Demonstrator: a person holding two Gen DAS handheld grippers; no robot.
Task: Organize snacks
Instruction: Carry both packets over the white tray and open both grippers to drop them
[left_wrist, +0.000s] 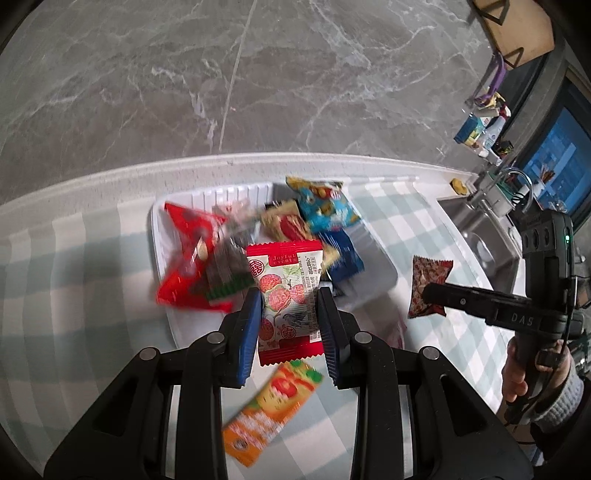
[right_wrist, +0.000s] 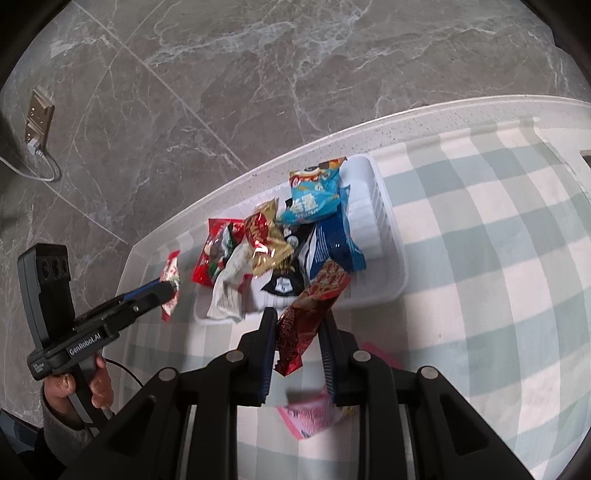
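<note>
My left gripper (left_wrist: 289, 297) is shut on a red-and-white packet with fruit pictures (left_wrist: 284, 280), held above the near edge of a white tray (left_wrist: 160, 221). The tray is filled with several snack packets in red, gold and blue. My right gripper (right_wrist: 298, 316) is shut on a dark red patterned packet (right_wrist: 314, 310), which hangs over the tray's near rim (right_wrist: 388, 206). In the right wrist view, the left gripper (right_wrist: 170, 292) is at the left with its packet (right_wrist: 170, 275). In the left wrist view, the right gripper (left_wrist: 430, 293) is at the right with its packet (left_wrist: 428, 280).
An orange packet (left_wrist: 273, 402) and a pink packet (right_wrist: 310, 417) lie on the checked cloth in front of the tray. A steel sink (left_wrist: 480, 236), bottles (left_wrist: 476, 129) and a monitor (left_wrist: 554, 162) stand at the right. The counter edge drops to a marble floor behind the tray.
</note>
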